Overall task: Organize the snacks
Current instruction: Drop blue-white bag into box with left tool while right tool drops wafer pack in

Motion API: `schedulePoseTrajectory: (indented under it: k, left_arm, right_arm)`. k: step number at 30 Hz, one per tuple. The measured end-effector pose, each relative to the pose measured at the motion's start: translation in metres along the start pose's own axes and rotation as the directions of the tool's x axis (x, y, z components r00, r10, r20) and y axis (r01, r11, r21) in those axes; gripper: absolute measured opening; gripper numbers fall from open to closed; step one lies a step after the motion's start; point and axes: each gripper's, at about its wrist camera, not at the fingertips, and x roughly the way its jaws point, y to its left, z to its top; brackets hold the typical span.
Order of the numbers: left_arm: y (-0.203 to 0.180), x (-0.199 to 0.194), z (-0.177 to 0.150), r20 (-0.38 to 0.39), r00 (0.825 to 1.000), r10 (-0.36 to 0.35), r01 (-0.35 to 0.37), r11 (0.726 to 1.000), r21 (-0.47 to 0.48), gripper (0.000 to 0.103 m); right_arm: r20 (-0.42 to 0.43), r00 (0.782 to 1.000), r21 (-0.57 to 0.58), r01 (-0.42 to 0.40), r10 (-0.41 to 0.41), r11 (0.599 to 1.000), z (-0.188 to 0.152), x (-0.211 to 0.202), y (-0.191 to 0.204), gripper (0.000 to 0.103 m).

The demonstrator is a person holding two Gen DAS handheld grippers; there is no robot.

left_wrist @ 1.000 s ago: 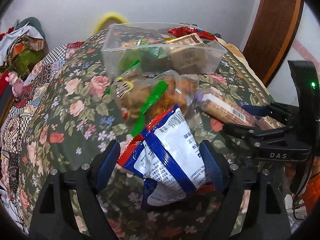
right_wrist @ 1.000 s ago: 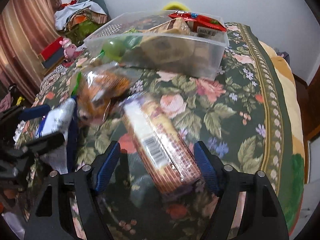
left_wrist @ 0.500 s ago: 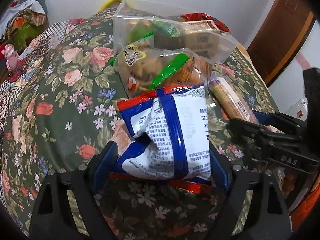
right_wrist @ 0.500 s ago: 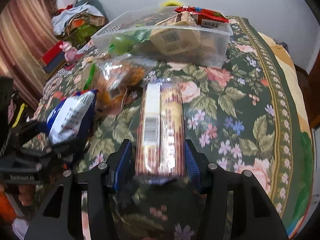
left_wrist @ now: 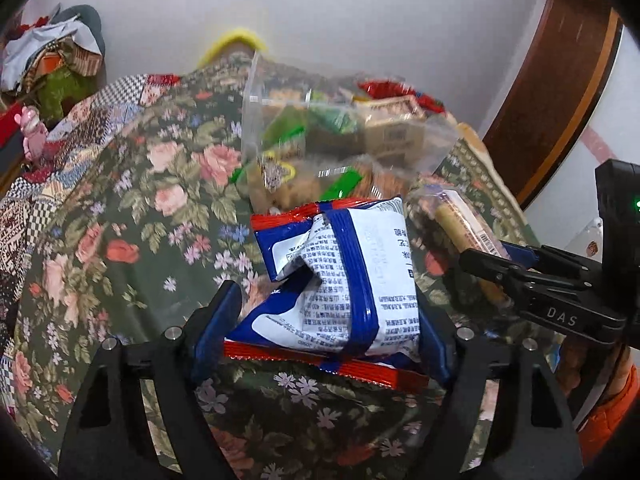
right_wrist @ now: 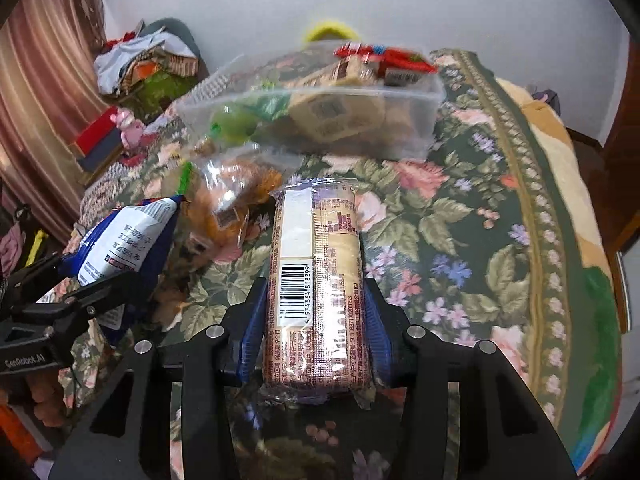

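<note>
My left gripper [left_wrist: 320,320] is shut on a blue, white and red snack bag [left_wrist: 344,280] and holds it above the floral bedspread. My right gripper [right_wrist: 316,320] is shut on a long pack of biscuits [right_wrist: 316,280] with a barcode, lifted off the spread. The bag also shows in the right wrist view [right_wrist: 128,240], and the biscuit pack in the left wrist view [left_wrist: 464,228]. A clear plastic bin [right_wrist: 400,112] with several snacks stands further back; it also shows in the left wrist view [left_wrist: 256,92]. A clear bag of orange snacks [right_wrist: 236,200] lies in front of it.
The floral bedspread [right_wrist: 480,220] covers the bed. A pile of clothes [right_wrist: 148,64] and a pink toy [right_wrist: 128,128] lie at the far left. A curtain [right_wrist: 36,100] hangs at the left, and a wooden door frame [left_wrist: 560,92] stands at the right.
Both grippers have closed on their packs and lifted them off the spread. The biscuit pack now points straight ahead between the right fingers, and the bin looks closer.
</note>
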Motion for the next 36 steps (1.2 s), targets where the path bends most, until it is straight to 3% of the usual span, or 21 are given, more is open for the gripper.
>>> schedulePoseTrajectory:
  k: [11,20,24,29,36]
  left_arm:
    - [-0.009,-0.030,0.050,0.129,0.992,-0.013,0.012,1.000,0.012,0.080]
    - [-0.005,-0.022,0.111,0.191,0.981,-0.015,0.013,1.000,0.011,0.080]
    - [0.001,-0.008,0.135,0.183,0.983,-0.028,0.028,1.000,0.003,0.080]
    - [0.006,0.013,0.158,0.177,0.984,-0.002,-0.002,1.000,0.022,0.080]
    - [0.012,0.056,0.183,0.136,0.991,0.012,-0.016,0.999,0.032,0.080]
  right_arm:
    - [0.135,0.991,-0.001,0.003,-0.003,1.000,0.033,-0.038,-0.003,0.043]
    - [0.232,0.973,-0.008,0.001,0.001,1.000,0.079,-0.040,0.001,0.043]
    - [0.254,0.967,-0.006,-0.006,0.007,1.000,0.097,-0.035,0.003,0.043]
    - [0.263,0.965,-0.020,-0.006,0.011,1.000,0.117,-0.023,0.008,0.043]
    - [0.231,0.973,-0.010,-0.001,0.004,1.000,0.142,0.012,0.004,0.043]
